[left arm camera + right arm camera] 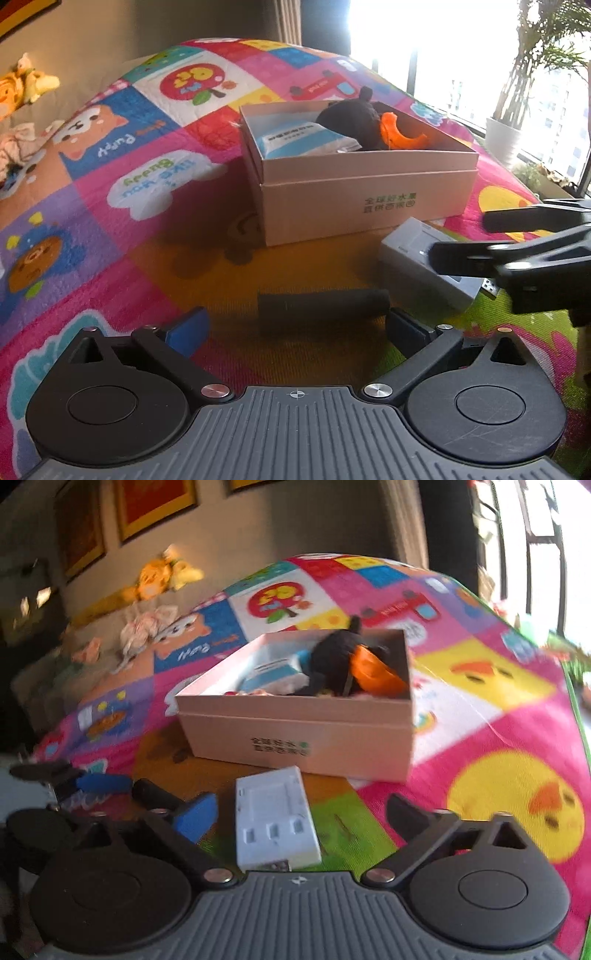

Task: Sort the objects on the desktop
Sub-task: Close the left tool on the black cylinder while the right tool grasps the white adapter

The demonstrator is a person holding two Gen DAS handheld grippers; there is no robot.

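Note:
A beige cardboard box (364,192) stands on a colourful play mat; it holds a blue-white packet (295,138), a black plush (349,118) and an orange piece (400,134). A black cylinder (323,304) lies between the wide-open fingers of my left gripper (295,328). A white charger block (275,818) lies flat between the open fingers of my right gripper (299,818), not gripped. The block shows grey in the left wrist view (421,269), with the right gripper (465,240) over it. The box also shows in the right wrist view (295,734).
The play mat (110,192) covers the surface. A sofa with plush toys (162,576) and crumpled cloth (147,627) lies at the far left. A potted plant (506,133) stands by the window at the right.

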